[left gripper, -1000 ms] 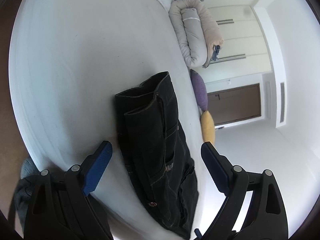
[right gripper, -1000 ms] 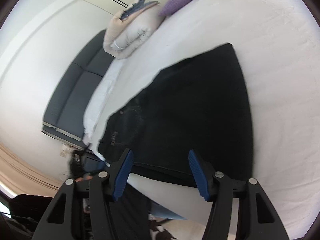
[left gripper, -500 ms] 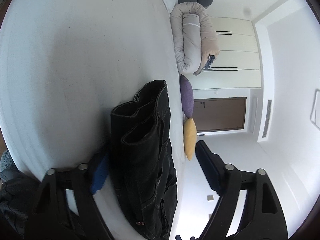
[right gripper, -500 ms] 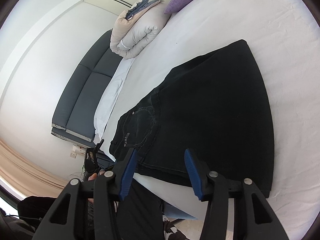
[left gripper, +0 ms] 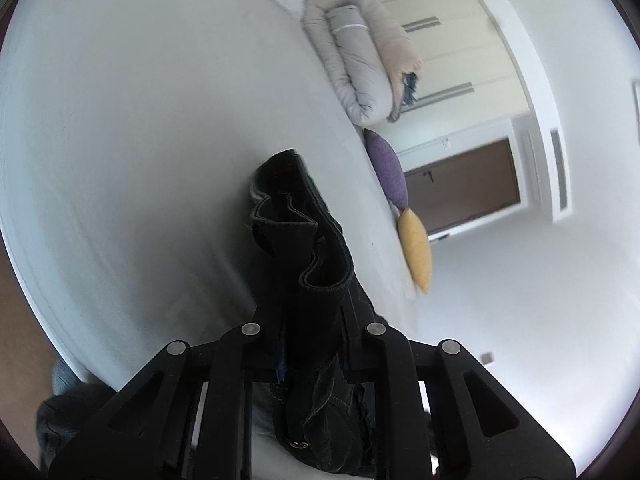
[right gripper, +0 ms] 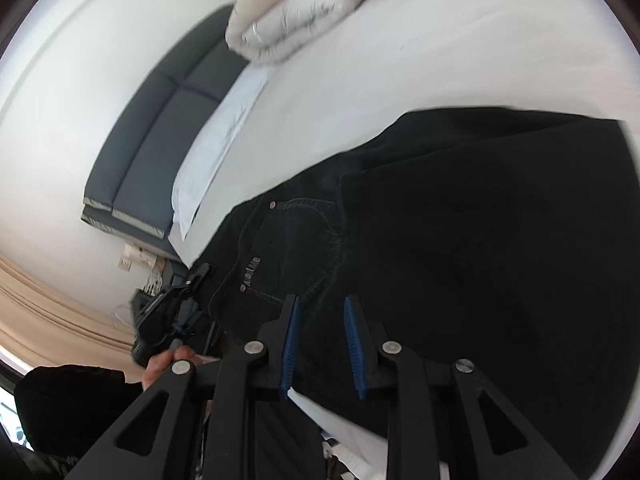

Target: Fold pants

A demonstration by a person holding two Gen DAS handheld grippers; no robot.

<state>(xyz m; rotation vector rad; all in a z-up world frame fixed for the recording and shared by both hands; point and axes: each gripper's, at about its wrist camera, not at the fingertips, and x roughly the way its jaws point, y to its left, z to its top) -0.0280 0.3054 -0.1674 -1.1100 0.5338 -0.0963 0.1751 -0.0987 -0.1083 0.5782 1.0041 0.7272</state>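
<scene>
White bed [left gripper: 120,120] carries black pants [right gripper: 480,220], duvet [left gripper: 360,60], cushions [left gripper: 386,168].

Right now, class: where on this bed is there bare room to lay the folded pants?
The bare sheet left of the pants is free. The edge holding the rolled duvet, purple cushion and yellow cushion is crowded.
</scene>
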